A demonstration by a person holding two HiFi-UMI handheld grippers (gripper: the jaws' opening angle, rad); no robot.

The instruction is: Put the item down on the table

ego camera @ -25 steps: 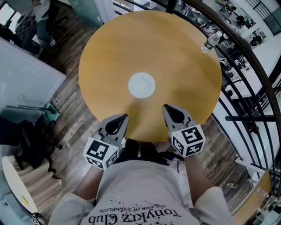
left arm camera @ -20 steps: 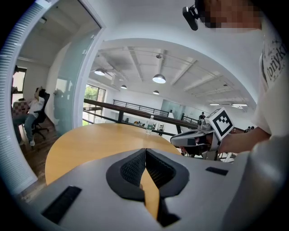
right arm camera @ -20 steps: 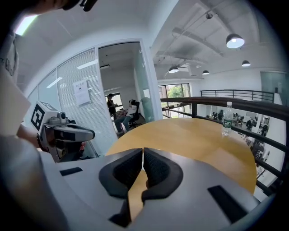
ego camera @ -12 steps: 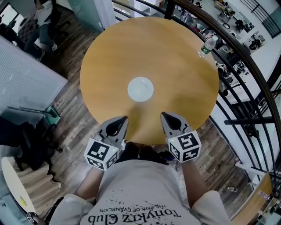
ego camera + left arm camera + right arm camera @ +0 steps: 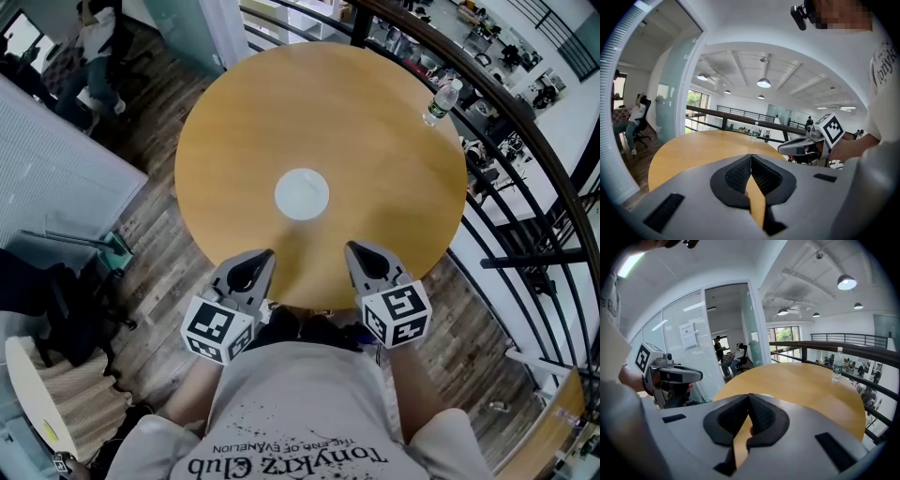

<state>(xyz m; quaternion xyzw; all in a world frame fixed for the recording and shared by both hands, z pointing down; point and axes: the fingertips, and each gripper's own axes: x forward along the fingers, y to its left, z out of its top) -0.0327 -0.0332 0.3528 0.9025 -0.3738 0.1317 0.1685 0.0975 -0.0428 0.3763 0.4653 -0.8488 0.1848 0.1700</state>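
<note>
Fingers of left gripper [image 5: 261,259] and right gripper [image 5: 356,251] are closed on nothing, over the near edge of the round tan wooden worktop [image 5: 375,122]. A flat white round disc [image 5: 302,194] lies ahead of both fingertips, apart from them. Put-down looks finished, so next only needs a retreat.

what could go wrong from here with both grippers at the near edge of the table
1. The left gripper and right gripper are both shut with nothing between their jaws, so there seems to be no item to put down.
2. The clear plastic water bottle stands upright right at the far rim of the round wooden table; a knock might send it over the edge.
</note>
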